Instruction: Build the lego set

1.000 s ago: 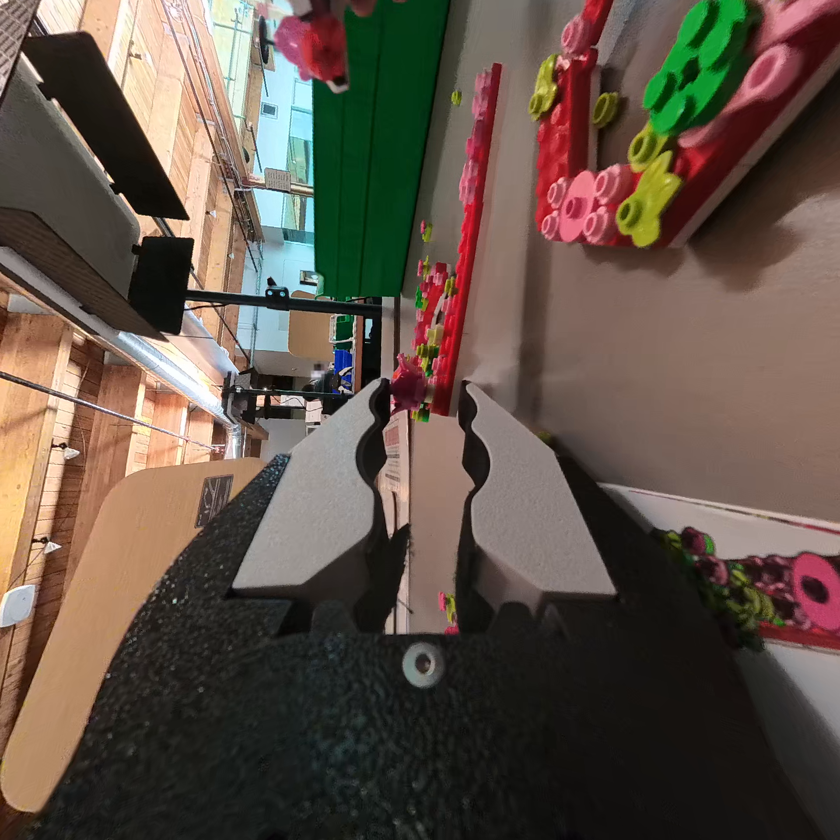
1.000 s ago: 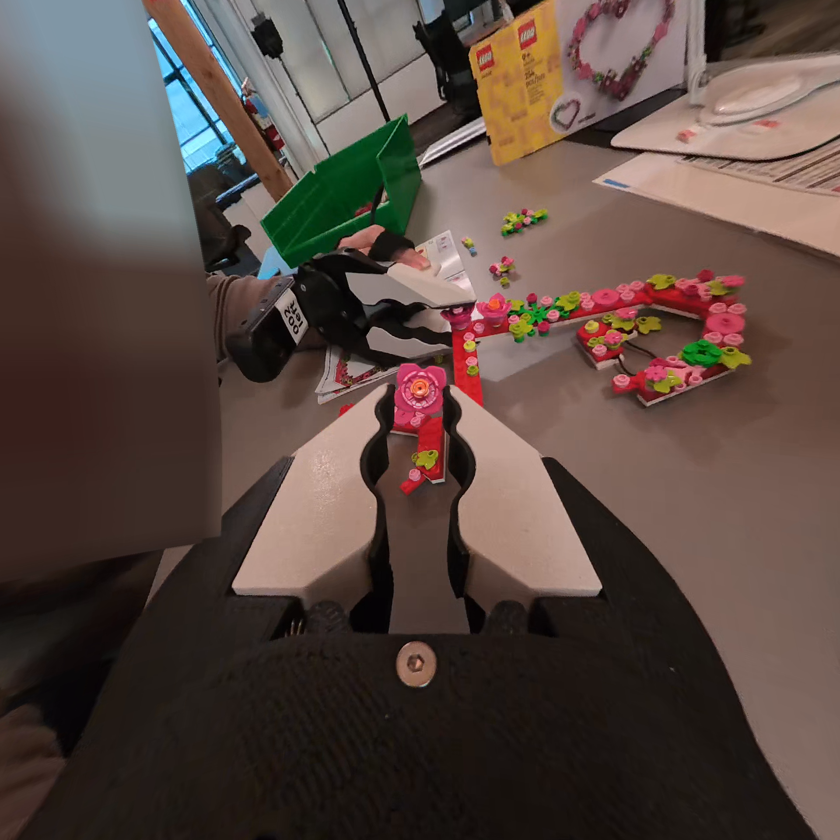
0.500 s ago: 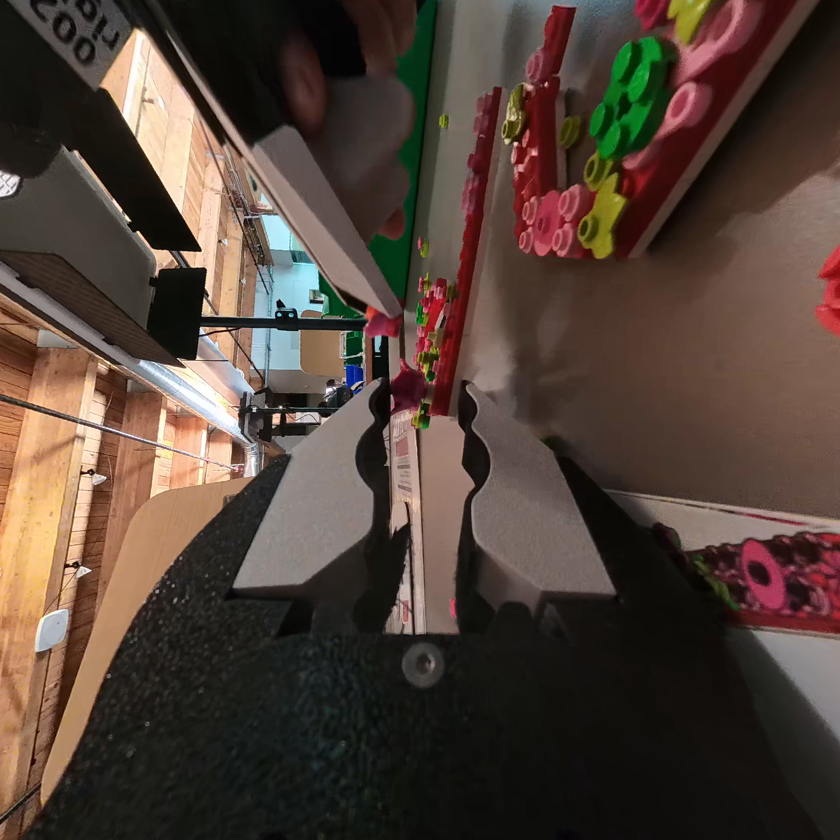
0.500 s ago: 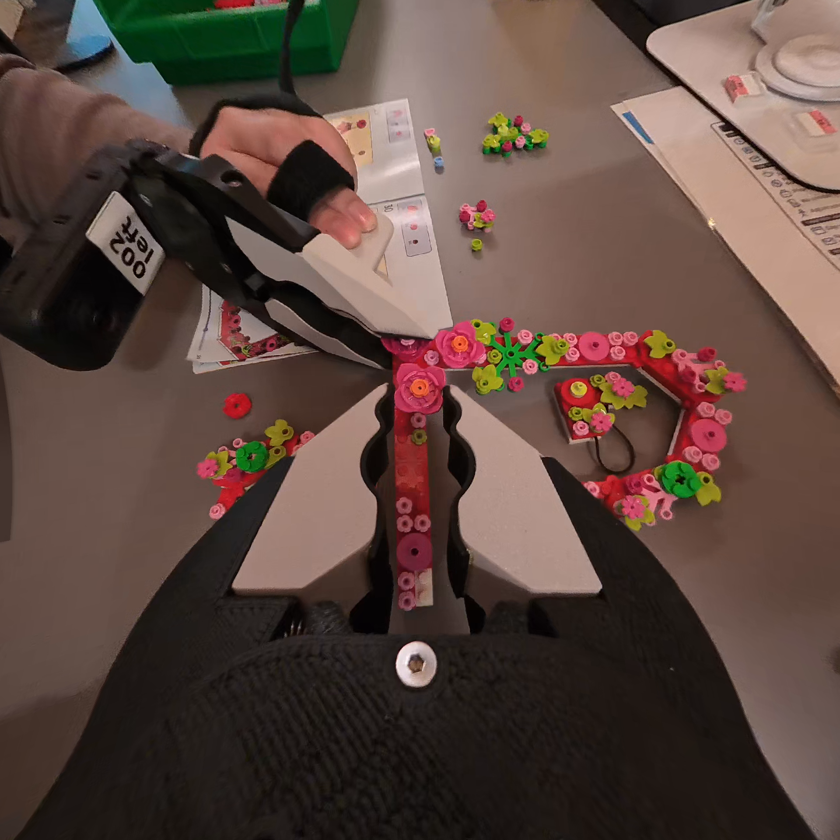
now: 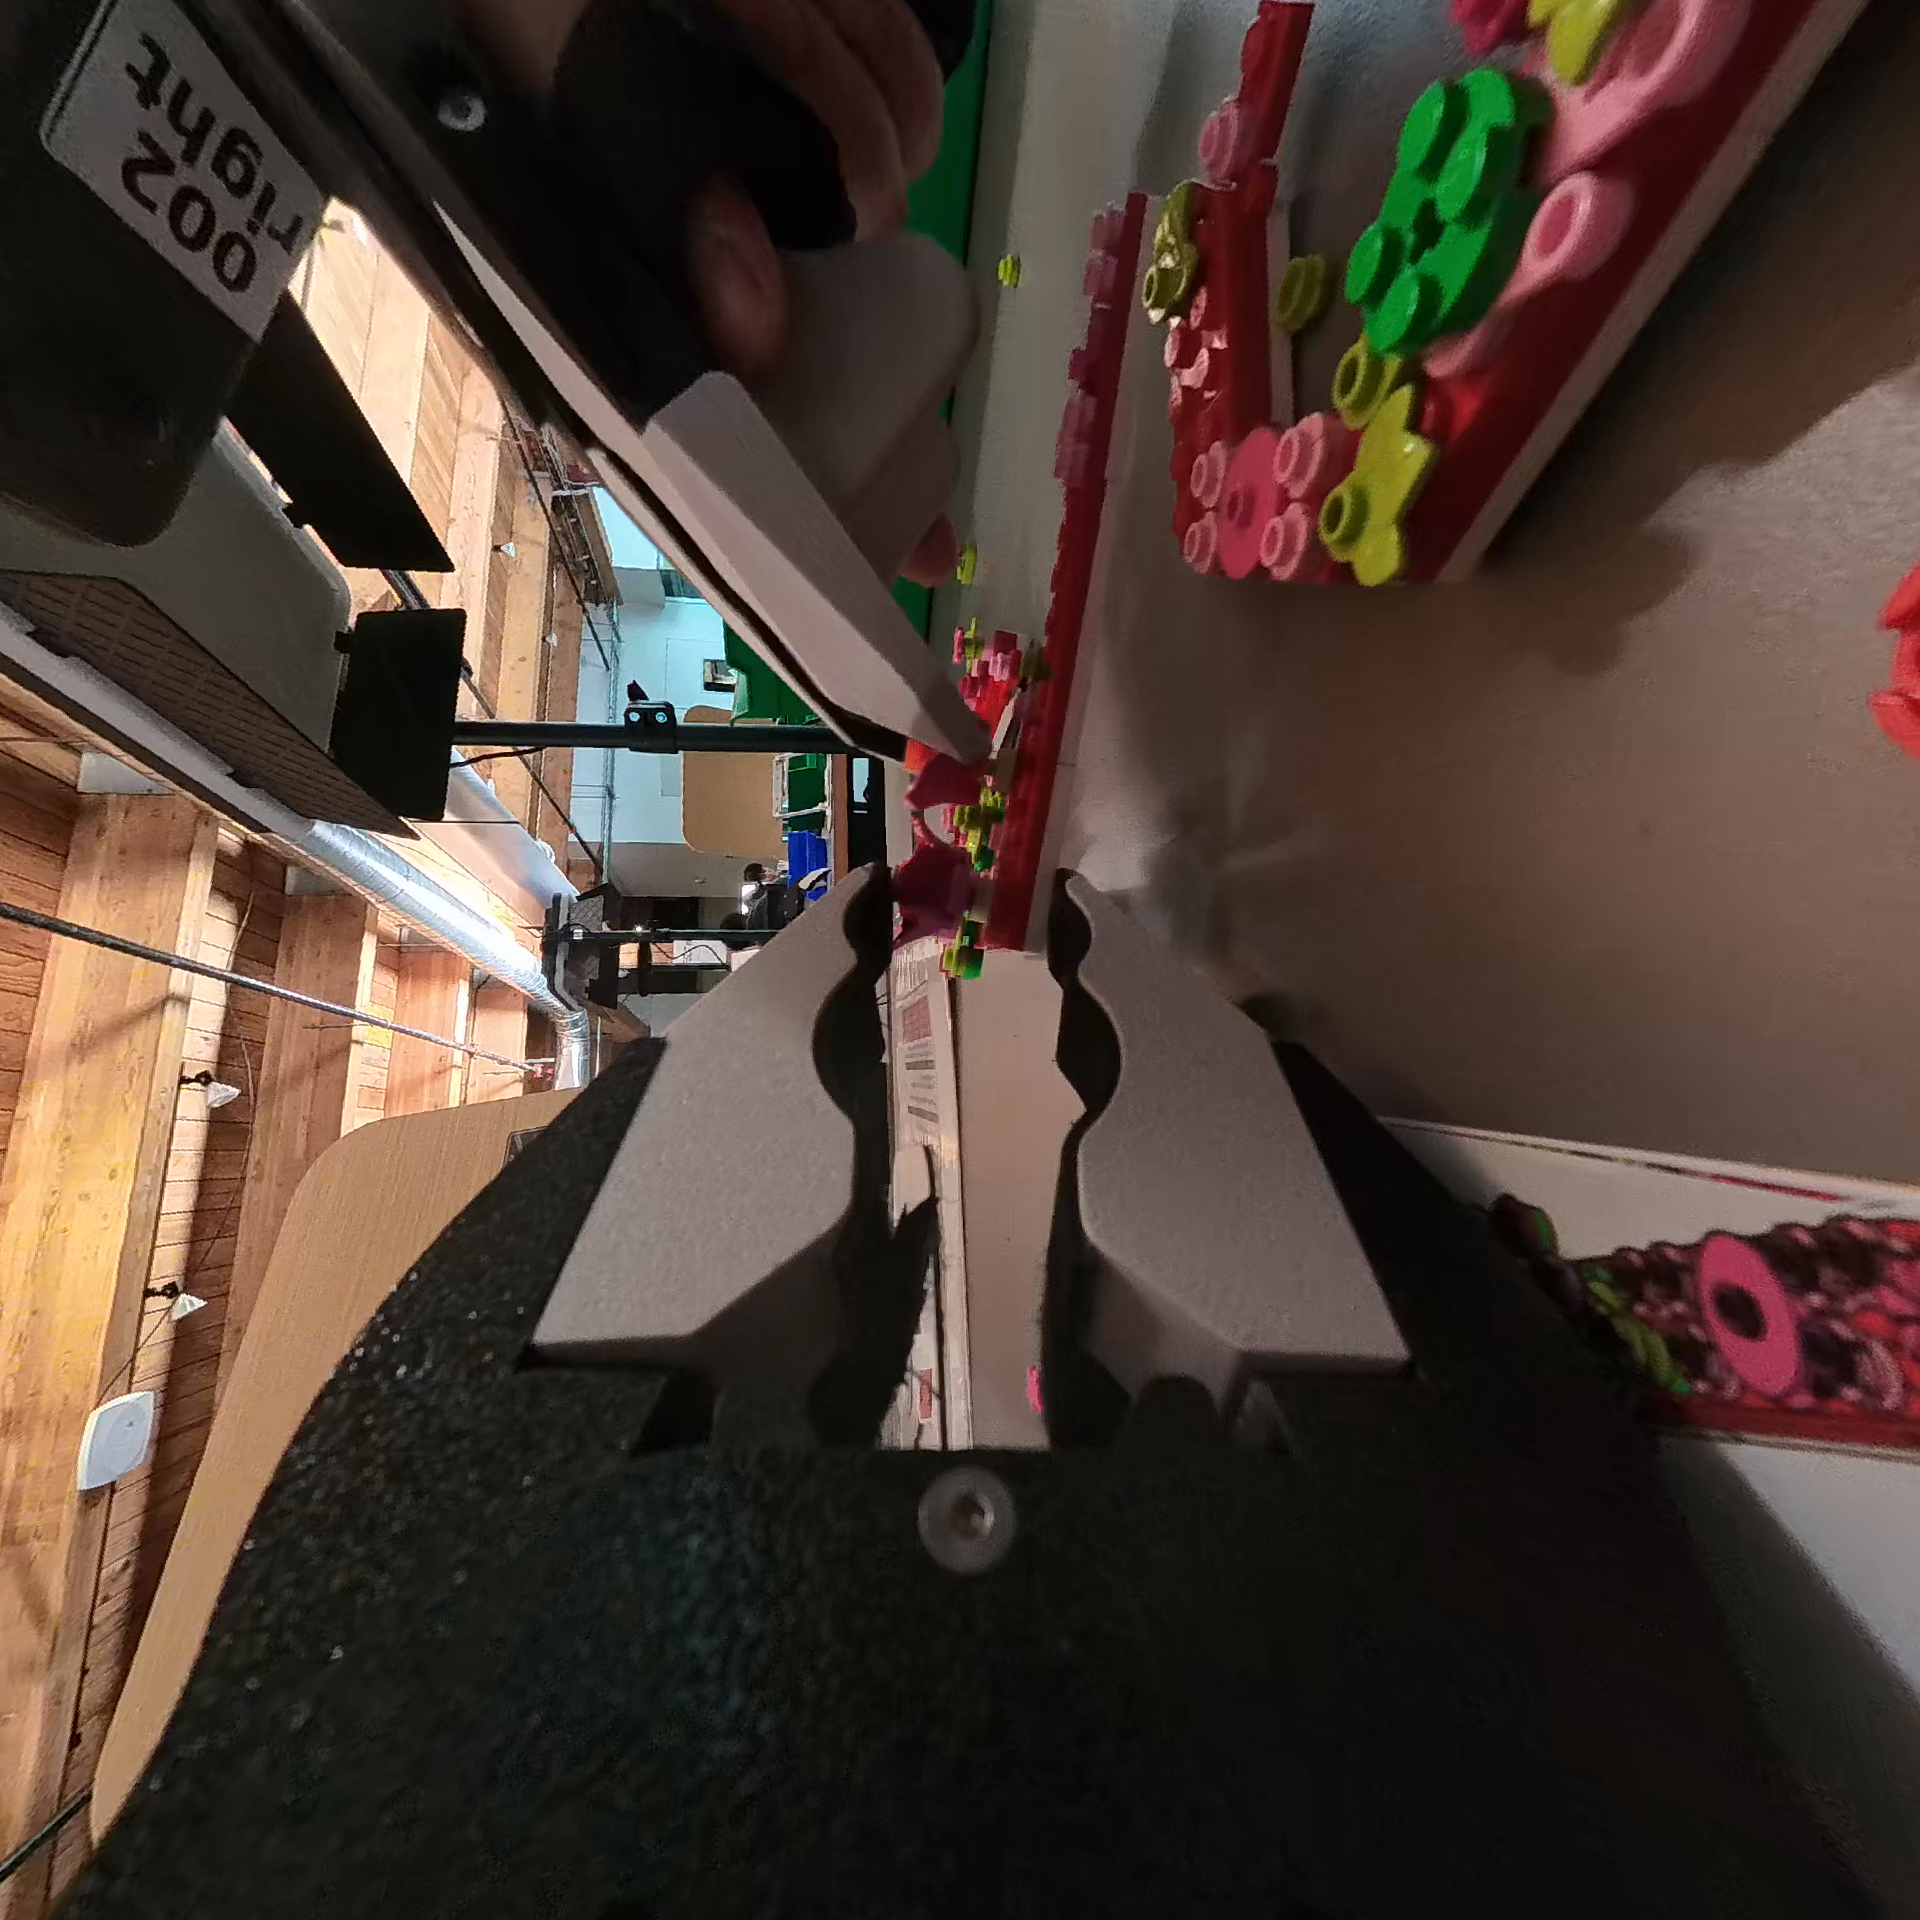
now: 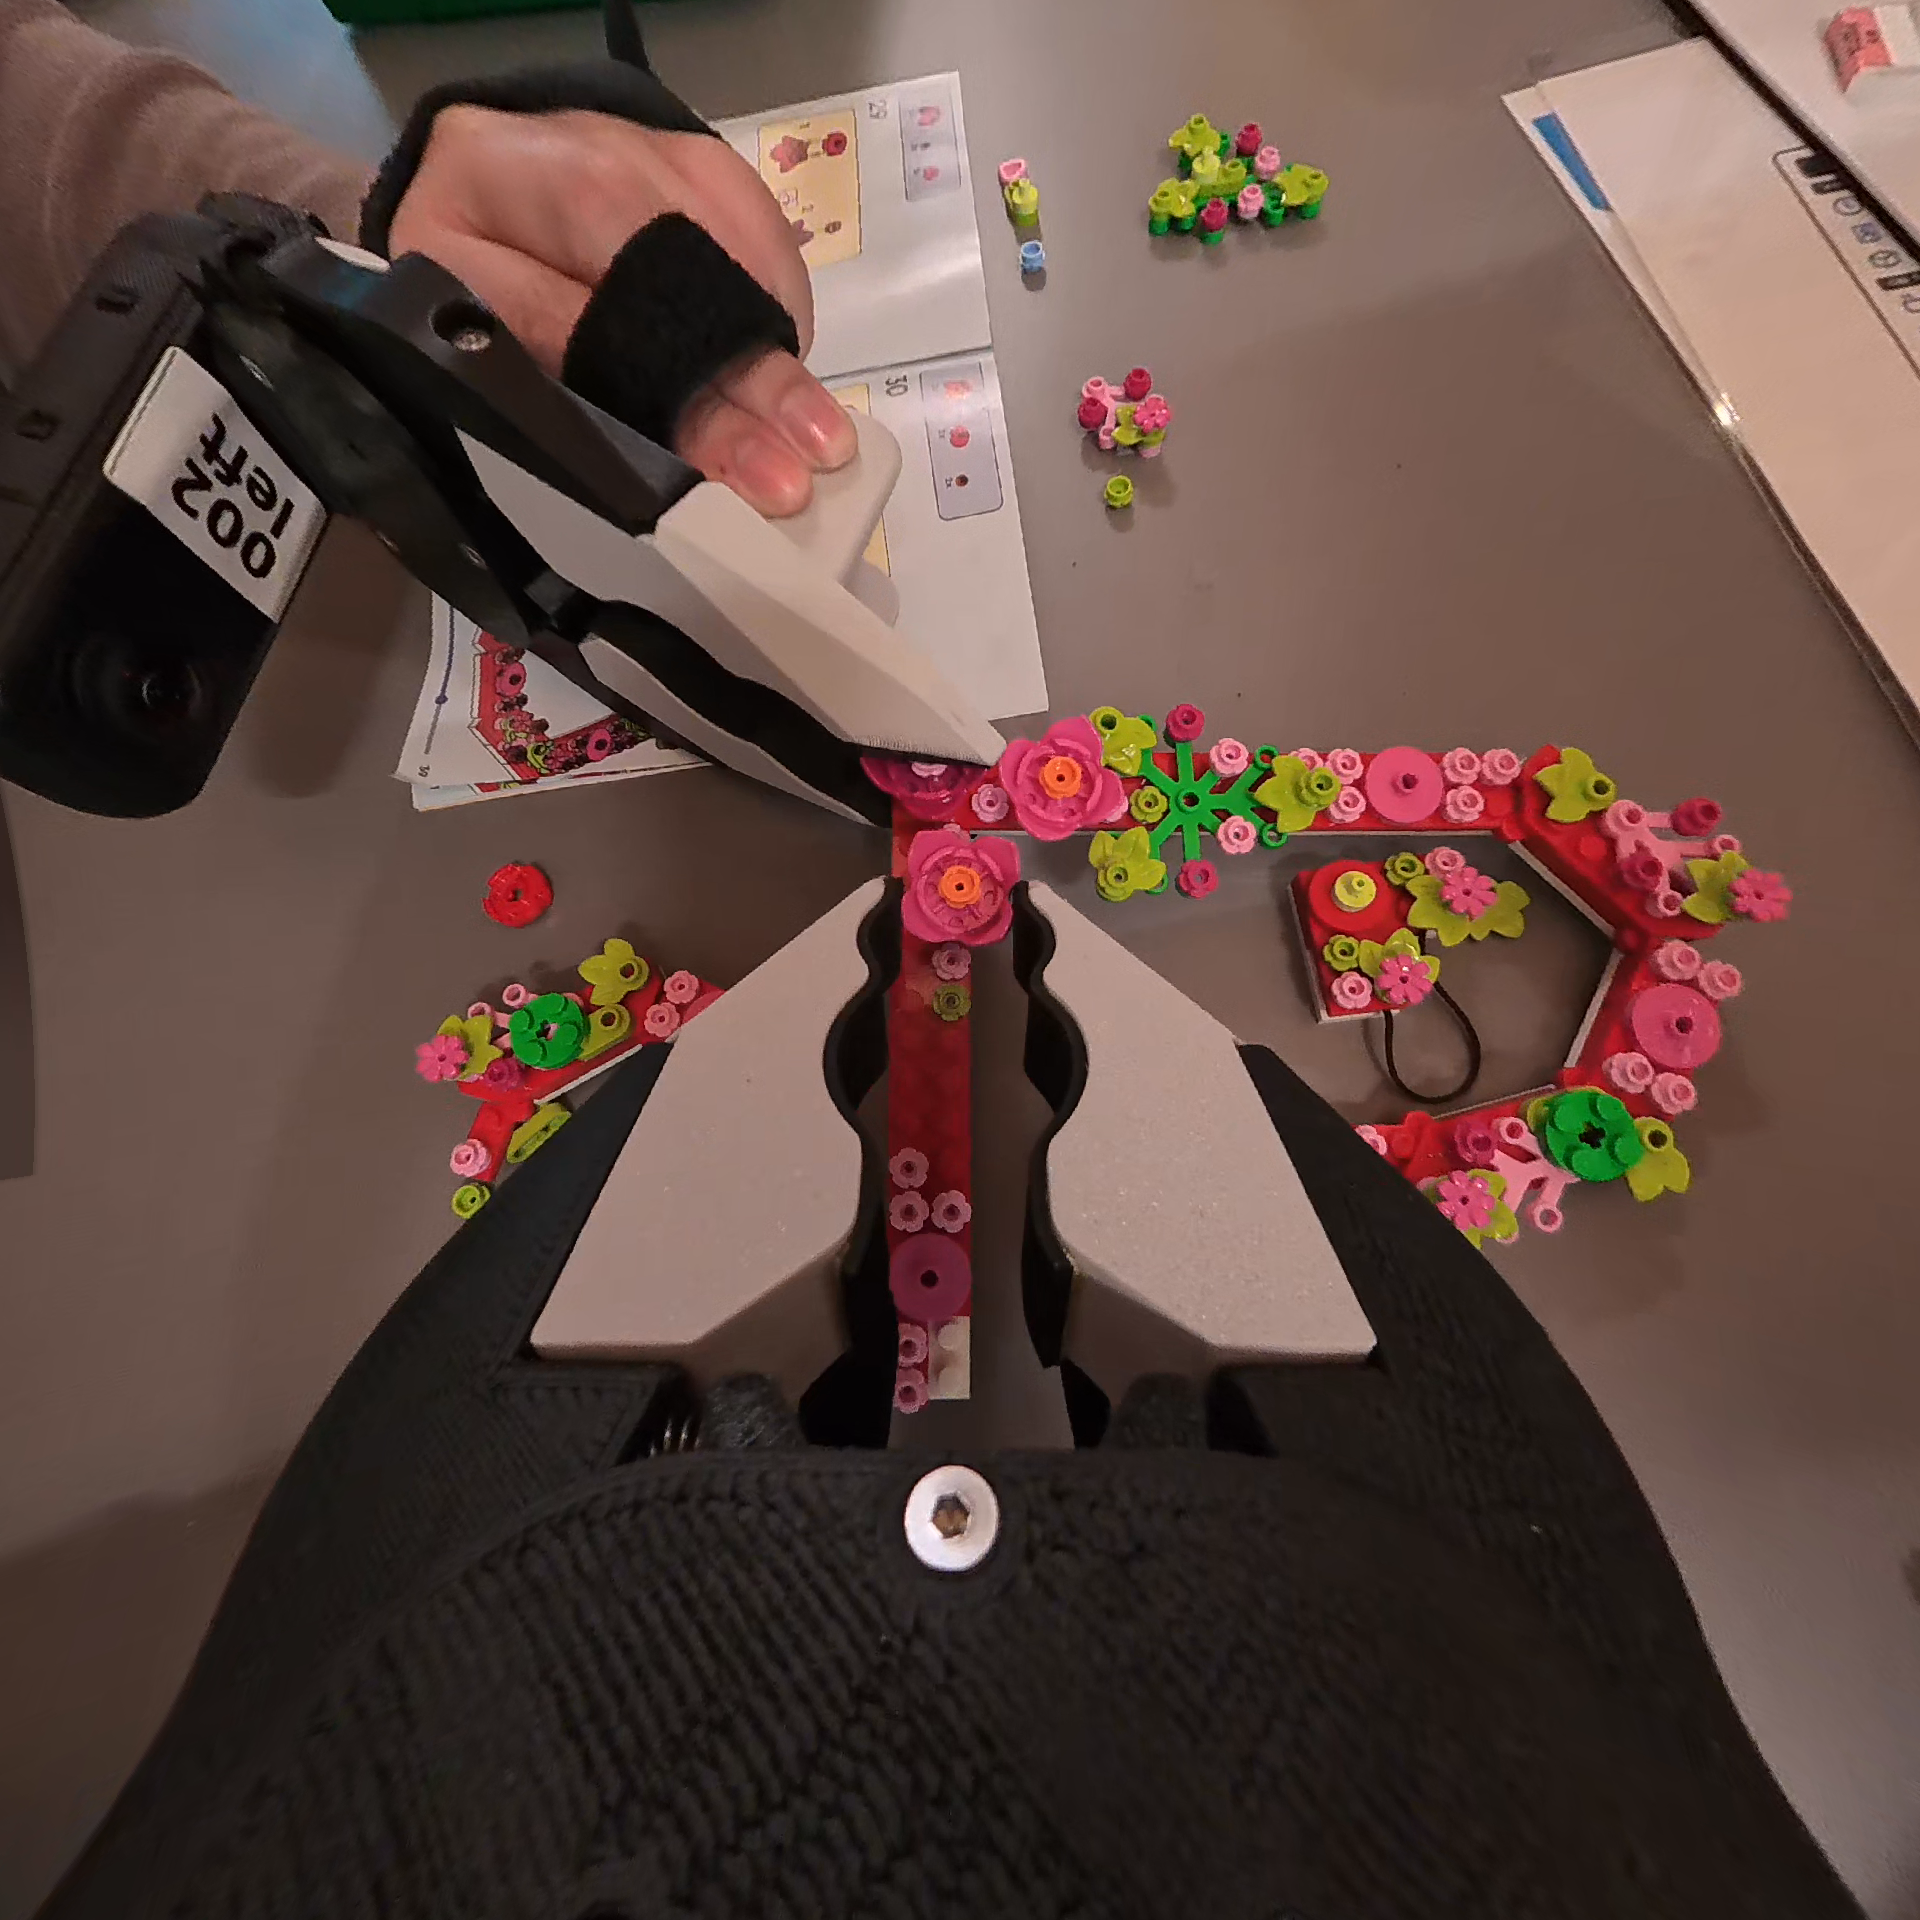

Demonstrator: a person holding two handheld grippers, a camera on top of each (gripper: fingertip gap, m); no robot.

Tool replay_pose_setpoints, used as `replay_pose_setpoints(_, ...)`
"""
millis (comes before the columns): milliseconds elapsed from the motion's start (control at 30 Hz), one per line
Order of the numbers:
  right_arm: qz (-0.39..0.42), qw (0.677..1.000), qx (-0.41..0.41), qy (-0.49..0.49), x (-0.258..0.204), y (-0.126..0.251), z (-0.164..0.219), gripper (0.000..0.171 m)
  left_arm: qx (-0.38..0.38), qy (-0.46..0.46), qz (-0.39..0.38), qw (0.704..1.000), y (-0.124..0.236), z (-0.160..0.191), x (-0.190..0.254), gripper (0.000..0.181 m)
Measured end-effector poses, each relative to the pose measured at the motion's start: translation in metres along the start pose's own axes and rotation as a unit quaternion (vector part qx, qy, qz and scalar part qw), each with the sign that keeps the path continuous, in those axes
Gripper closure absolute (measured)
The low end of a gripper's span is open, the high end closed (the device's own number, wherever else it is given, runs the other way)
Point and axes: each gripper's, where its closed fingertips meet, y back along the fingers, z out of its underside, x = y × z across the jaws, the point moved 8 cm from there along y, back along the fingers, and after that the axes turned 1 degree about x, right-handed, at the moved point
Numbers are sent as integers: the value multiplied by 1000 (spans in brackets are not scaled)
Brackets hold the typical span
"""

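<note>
A red lego frame (image 6: 1522, 798) with pink flowers and green leaves lies on the grey table; it also shows in the left wrist view (image 5: 1081, 582). My left gripper (image 5: 966, 894) is turned on its side and shut on the frame's left corner, one finger above and one below; it also shows in the right wrist view (image 6: 925, 774). My right gripper (image 6: 956, 894) is shut on a red strip (image 6: 930, 1081) that bears small pink flowers. The strip's large pink flower end (image 6: 958, 885) butts against that corner. The right gripper's tip (image 5: 966, 748) shows just beyond my left fingers.
A loose flowered piece (image 6: 551, 1029) and a red round stud (image 6: 517, 891) lie at the left. A small flowered plate (image 6: 1371, 935) and a black elastic loop (image 6: 1434, 1049) lie inside the frame. An instruction booklet (image 6: 935, 312), small piece clusters (image 6: 1236, 187) and papers (image 6: 1714, 260) lie beyond. My left and right fingertips are right by each other. From the right gripper's tips to the small flowered plate (image 6: 1371, 935) is close to 7 centimeters.
My right gripper has brought the red strip from the air down to the table and up against the frame's corner. My left gripper has stayed on that corner.
</note>
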Motion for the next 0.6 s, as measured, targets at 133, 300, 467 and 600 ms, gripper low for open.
replay_pose_setpoints(133,-3,1000,-15,9,-1,-2,-1,152,0,-4,4,1000,0,0,1,154)
replay_pose_setpoints(300,5,999,-36,19,-2,-3,-4,152,-4,-3,6,1000,-1,1,1,153)
replay_pose_setpoints(467,16,997,-76,29,-3,-4,-7,152,-5,-2,7,1000,-1,1,1,153)
replay_pose_setpoints(600,20,995,-90,34,-3,-4,-6,152,-5,-3,8,1000,-1,1,2,153)
